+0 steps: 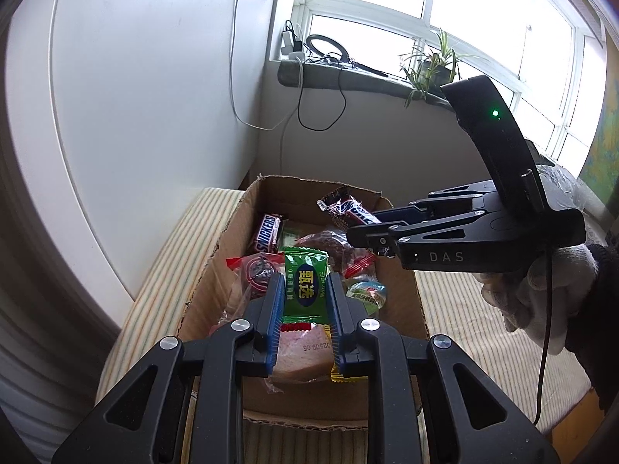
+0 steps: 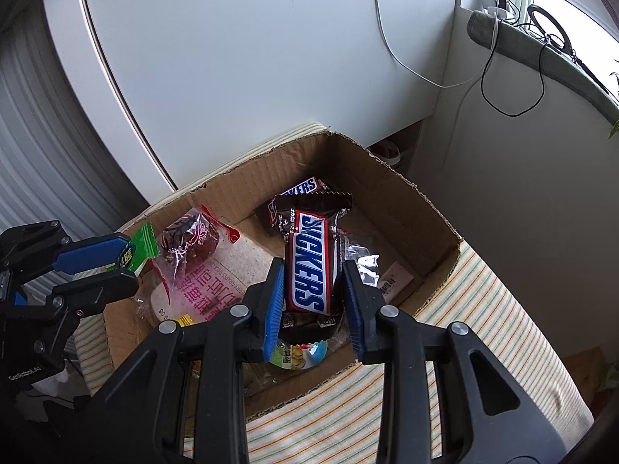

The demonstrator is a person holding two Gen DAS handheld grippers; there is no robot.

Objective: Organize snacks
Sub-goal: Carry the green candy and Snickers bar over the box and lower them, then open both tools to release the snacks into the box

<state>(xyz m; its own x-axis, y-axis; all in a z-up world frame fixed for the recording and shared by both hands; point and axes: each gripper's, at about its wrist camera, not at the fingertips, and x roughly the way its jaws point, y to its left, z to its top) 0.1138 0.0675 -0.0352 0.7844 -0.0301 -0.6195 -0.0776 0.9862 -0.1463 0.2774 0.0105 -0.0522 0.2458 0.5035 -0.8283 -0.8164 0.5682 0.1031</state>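
My left gripper (image 1: 303,290) is shut on a green snack packet (image 1: 305,284) and holds it above the cardboard box (image 1: 398,301). It also shows at the left of the right wrist view (image 2: 108,261) with the green packet (image 2: 141,245). My right gripper (image 2: 313,282) is shut on a Snickers bar (image 2: 309,259) over the box (image 2: 406,208). In the left wrist view the right gripper (image 1: 371,228) holds that bar (image 1: 348,207) above the box's far side. Another Snickers bar (image 1: 267,232) and several wrapped snacks lie in the box.
The box stands on a striped cloth surface (image 1: 483,328). A white cabinet (image 1: 147,96) stands close behind it. A windowsill (image 1: 348,73) with cables and a potted plant (image 1: 433,65) is at the back. A red-wrapped snack (image 2: 189,237) and a bread packet (image 2: 209,290) lie in the box.
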